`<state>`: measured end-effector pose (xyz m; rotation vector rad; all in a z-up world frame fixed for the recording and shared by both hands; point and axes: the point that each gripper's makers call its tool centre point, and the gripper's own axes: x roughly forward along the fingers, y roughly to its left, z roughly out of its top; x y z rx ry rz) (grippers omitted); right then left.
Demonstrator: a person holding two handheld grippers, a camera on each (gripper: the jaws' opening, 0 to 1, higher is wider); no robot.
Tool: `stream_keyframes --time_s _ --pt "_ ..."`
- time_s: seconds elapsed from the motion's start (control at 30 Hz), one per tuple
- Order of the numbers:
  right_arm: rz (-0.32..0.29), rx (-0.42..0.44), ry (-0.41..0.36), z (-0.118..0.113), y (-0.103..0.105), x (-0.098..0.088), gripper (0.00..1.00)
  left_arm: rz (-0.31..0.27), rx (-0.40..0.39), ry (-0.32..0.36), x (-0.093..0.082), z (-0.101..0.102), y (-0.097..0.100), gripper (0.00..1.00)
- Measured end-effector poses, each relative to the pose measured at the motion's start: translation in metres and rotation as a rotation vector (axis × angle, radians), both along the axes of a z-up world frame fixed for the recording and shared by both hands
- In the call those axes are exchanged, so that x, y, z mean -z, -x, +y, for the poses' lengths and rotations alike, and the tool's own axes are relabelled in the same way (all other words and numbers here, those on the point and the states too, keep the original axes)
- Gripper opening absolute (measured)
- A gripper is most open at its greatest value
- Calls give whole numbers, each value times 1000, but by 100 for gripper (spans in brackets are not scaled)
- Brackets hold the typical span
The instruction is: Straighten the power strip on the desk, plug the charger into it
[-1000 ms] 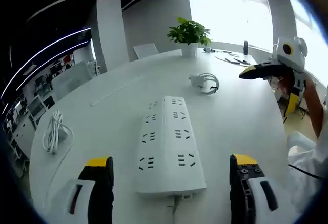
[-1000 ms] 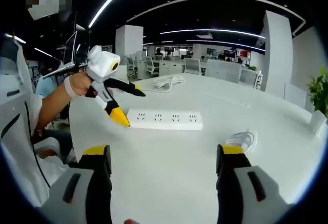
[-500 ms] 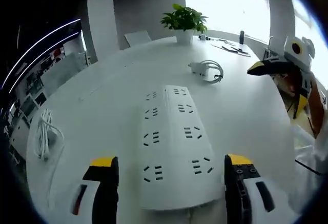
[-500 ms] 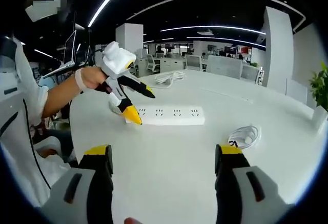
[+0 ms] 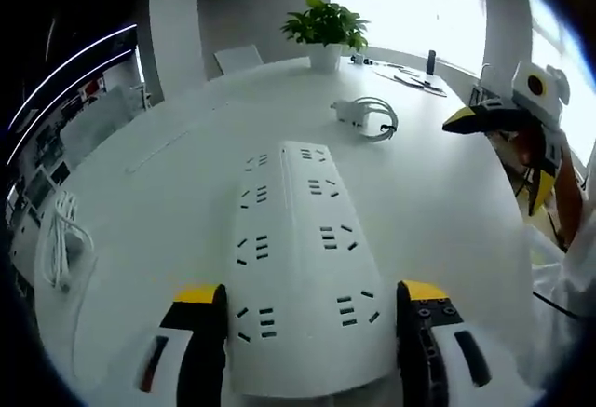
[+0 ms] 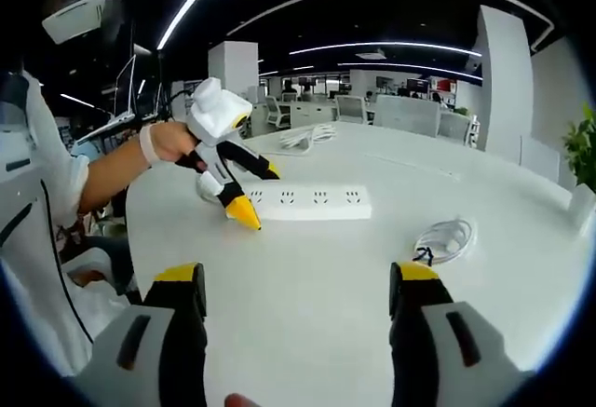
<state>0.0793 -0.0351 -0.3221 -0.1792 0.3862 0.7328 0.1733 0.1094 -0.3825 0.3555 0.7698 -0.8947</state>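
The white power strip [image 5: 298, 258] lies flat on the round white desk [image 5: 168, 174], running away from me in the left gripper view. My left gripper [image 5: 309, 293] is open, its yellow-tipped jaws standing on either side of the strip's near end. In the right gripper view the same left gripper [image 6: 258, 192] straddles the left end of the power strip [image 6: 312, 200]. The white charger with its coiled cable [image 5: 365, 116] rests beyond the strip's far end. My right gripper [image 6: 298, 277] hangs open above bare desk, with the charger [image 6: 445, 239] ahead to its right.
A potted plant [image 5: 324, 25] stands at the desk's far edge near small items by the window. A coiled white cable [image 5: 58, 239] lies at the left. A person's forearm [image 6: 116, 165] holds the left gripper. Office chairs and desks lie beyond.
My left gripper has moved forward along the desk, so the strip's near end now sits between its jaws. The right gripper has barely shifted.
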Motion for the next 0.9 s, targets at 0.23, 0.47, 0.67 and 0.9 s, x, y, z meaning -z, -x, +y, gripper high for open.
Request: stream_keyframes --time_s 0.23,0.47,0.67,0.9 --pt "3 -8 -2 2 0 1 80 7 -2 1 0 -1 0 75" --pt "2 -12 -6 2 1 0 79 13 -12 10 -1 -1 -1 74" --pt "-55 -121 182 -5 -13 -3 76 17 -14 21 -1 -1 -2 74" --pt "-173 -407 411 15 -61 -20 79 16 -16 18 -1 -1 -2 74"
